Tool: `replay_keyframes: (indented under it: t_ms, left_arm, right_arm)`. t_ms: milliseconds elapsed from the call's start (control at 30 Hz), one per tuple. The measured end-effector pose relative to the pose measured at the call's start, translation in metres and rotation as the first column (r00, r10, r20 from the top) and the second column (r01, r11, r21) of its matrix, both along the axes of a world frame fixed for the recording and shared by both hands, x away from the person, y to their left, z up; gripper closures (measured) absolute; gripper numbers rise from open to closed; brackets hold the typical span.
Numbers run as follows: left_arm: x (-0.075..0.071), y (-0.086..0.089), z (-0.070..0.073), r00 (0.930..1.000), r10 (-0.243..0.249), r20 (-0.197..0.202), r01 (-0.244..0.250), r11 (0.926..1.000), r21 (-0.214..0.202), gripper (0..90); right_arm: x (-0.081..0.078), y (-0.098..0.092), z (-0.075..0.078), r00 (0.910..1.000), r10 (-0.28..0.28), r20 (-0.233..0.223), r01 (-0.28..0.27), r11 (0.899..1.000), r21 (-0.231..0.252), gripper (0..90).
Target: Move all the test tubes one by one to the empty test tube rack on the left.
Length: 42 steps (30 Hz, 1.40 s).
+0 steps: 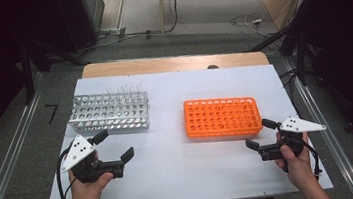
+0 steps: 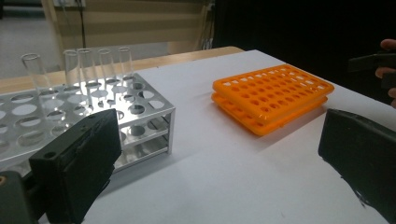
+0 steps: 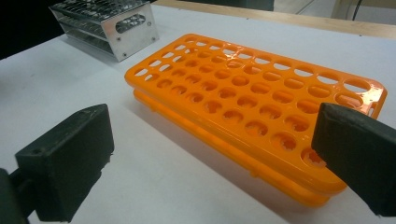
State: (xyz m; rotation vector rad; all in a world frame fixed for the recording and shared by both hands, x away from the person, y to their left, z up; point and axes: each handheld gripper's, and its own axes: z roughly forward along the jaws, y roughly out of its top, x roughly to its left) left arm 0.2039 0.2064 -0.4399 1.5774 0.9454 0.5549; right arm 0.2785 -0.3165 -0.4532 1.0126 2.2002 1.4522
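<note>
Resting on the white table [image 1: 183,174], both grippers sit with their jaws spread wide and nothing between them. Taking the orange rack [image 1: 222,116] as the landmark: the right gripper [image 1: 261,132] hovers just off its near right corner, jaws pointing toward it, and in the right gripper view the rack [image 3: 252,102] lies close ahead of the two black jaws, its rows of holes empty. The left gripper [image 1: 114,145] is well apart from the orange rack, to its left and nearer the person, released and grasping nothing. Farther left of the orange rack, across a bare strip of table, stands a metal rack [image 1: 109,112]; the left gripper is just in front of its near edge. In the left gripper view a few clear glass tubes [image 2: 100,65] stand upright in the metal rack's [image 2: 140,116] far rows, with the orange rack [image 2: 273,95] beyond to the right.
</note>
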Motion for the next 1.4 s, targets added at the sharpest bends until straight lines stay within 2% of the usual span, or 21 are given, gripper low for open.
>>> replay_keyframes:
  t_ms: [100, 233, 333, 400, 500, 600, 667, 733, 900, 967, 1400]
  left_arm:
    - [-0.003, 0.005, -0.003, 1.0000, 0.007, 0.006, -0.007, 1.0000, -0.001, 0.0]
    - [-0.008, 0.009, -0.009, 0.9997, 0.000, 0.023, 0.000, 0.9996, 0.028, 0.0]
    - [-0.011, 0.014, -0.013, 0.9997, -0.009, 0.021, 0.009, 0.9999, 0.012, 0.0]
    - [-0.011, 0.018, -0.016, 0.9998, -0.002, 0.018, 0.001, 0.9998, 0.017, 0.0]
    - [-0.009, 0.027, -0.022, 0.9999, 0.009, 0.006, -0.009, 0.9999, -0.015, 0.0]
    - [-0.008, 0.032, -0.026, 0.9996, 0.025, 0.014, -0.025, 0.9997, 0.007, 0.0]
    - [-0.007, 0.036, -0.027, 0.9996, 0.025, 0.013, -0.025, 0.9996, -0.017, 0.0]
    - [-0.007, 0.039, -0.027, 0.9994, 0.031, 0.017, -0.031, 0.9993, -0.019, 0.0]
    - [-0.006, 0.040, -0.030, 0.9994, 0.035, 0.004, -0.035, 0.9992, -0.021, 0.0]
    - [-0.005, 0.040, -0.030, 0.9993, 0.036, 0.006, -0.036, 0.9991, -0.021, 0.0]
    - [-0.005, 0.040, -0.029, 0.9994, 0.036, 0.005, -0.036, 0.9991, -0.022, 0.0]
  right_arm:
    - [0.000, -0.001, 0.000, 1.0000, -0.004, -0.001, 0.004, 1.000, 0.001, 0.0]
    - [0.000, -0.002, 0.000, 1.0000, -0.006, 0.003, 0.006, 1.000, 0.002, 0.0]
    - [0.000, -0.003, 0.000, 1.0000, -0.008, 0.002, 0.008, 1.000, 0.004, 0.0]
    - [0.000, -0.004, -0.001, 1.0000, -0.007, 0.005, 0.007, 1.000, 0.001, 0.0]
    - [0.001, -0.006, -0.002, 0.9999, -0.009, 0.006, 0.009, 1.000, 0.000, 0.0]
    - [0.000, -0.009, -0.005, 0.9999, 0.009, 0.013, -0.010, 1.000, 0.024, 0.0]
    - [0.000, -0.010, -0.007, 0.9995, 0.023, 0.022, -0.024, 0.999, 0.029, 0.0]
    - [0.000, -0.011, -0.009, 0.9995, 0.022, 0.022, -0.022, 0.999, 0.023, 0.0]
    - [0.001, -0.016, -0.016, 0.9996, 0.016, 0.023, -0.017, 0.999, 0.027, 0.0]
    - [0.002, -0.018, -0.018, 0.9999, 0.009, 0.011, -0.009, 0.999, 0.043, 0.0]
    - [0.001, -0.016, -0.017, 0.9999, 0.010, 0.013, -0.011, 0.999, 0.045, 0.0]
